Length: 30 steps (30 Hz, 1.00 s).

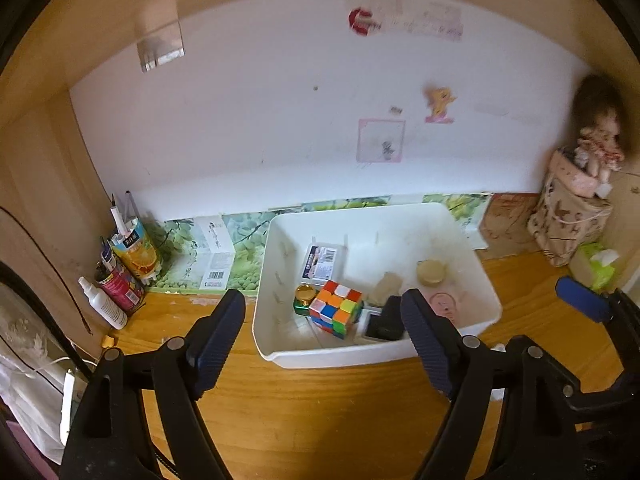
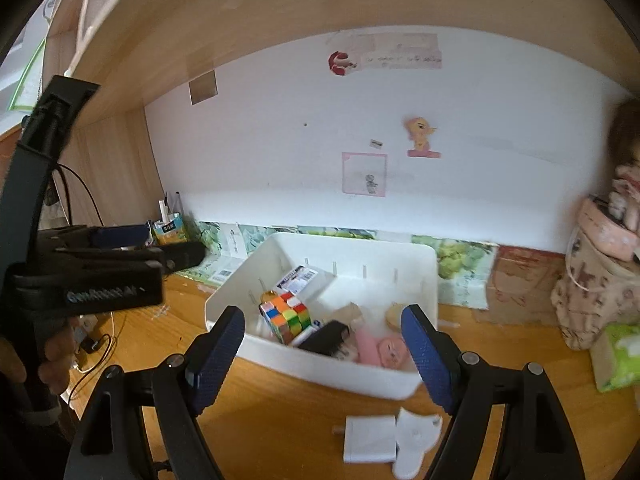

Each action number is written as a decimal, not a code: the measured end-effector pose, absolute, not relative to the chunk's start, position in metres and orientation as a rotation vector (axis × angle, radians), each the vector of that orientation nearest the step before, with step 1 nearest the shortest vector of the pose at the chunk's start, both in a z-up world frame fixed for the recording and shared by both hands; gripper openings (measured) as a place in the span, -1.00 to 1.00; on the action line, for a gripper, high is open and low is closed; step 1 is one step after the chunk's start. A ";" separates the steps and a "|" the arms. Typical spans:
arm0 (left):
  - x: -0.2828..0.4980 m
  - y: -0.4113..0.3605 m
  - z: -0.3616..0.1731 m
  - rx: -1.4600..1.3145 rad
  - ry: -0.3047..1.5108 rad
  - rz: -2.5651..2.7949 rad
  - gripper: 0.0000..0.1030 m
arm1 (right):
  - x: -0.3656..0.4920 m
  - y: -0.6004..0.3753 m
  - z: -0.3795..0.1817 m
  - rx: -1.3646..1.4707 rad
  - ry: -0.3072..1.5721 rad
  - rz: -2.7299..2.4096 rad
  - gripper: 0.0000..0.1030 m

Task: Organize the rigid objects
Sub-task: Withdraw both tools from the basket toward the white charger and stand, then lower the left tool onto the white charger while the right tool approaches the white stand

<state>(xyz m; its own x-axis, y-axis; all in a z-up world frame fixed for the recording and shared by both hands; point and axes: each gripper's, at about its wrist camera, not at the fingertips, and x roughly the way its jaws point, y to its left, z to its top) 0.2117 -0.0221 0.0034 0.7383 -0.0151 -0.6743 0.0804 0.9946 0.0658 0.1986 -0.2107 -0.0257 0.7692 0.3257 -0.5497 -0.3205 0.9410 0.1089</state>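
A white plastic bin (image 1: 276, 264) (image 2: 420, 276) stands on the wooden desk. It holds a Rubik's cube (image 1: 336, 308) (image 2: 286, 316), a small clear case with a barcode (image 1: 323, 261) (image 2: 298, 278), a green bottle with a gold cap (image 1: 303, 298), a black box (image 1: 386, 320) (image 2: 326, 338), round beige lids (image 1: 430, 272) and a pink figure (image 2: 384, 350). My left gripper (image 1: 322, 316) is open and empty, in front of the bin. My right gripper (image 2: 322, 340) is open and empty, just before the bin's front wall. A white charger (image 2: 370, 440) and a white piece (image 2: 416, 444) lie on the desk below it.
Cans with pens (image 1: 128, 264) and a white spray bottle (image 1: 102, 304) stand at the left. A patterned bag with a doll (image 1: 572, 216) (image 2: 592, 288) and a green tissue pack (image 1: 598, 266) (image 2: 618, 356) stand at the right. Fruit-print cartons (image 1: 216, 252) line the white back wall.
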 end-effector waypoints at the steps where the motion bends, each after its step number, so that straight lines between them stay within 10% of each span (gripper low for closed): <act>1: 0.206 -0.022 0.004 0.091 0.735 -0.060 0.61 | 0.191 -0.212 -0.025 0.008 0.596 0.336 0.58; 30: 0.169 -0.049 -0.109 -0.009 1.192 -0.305 0.61 | 0.126 -0.234 -0.114 0.039 0.896 0.155 0.58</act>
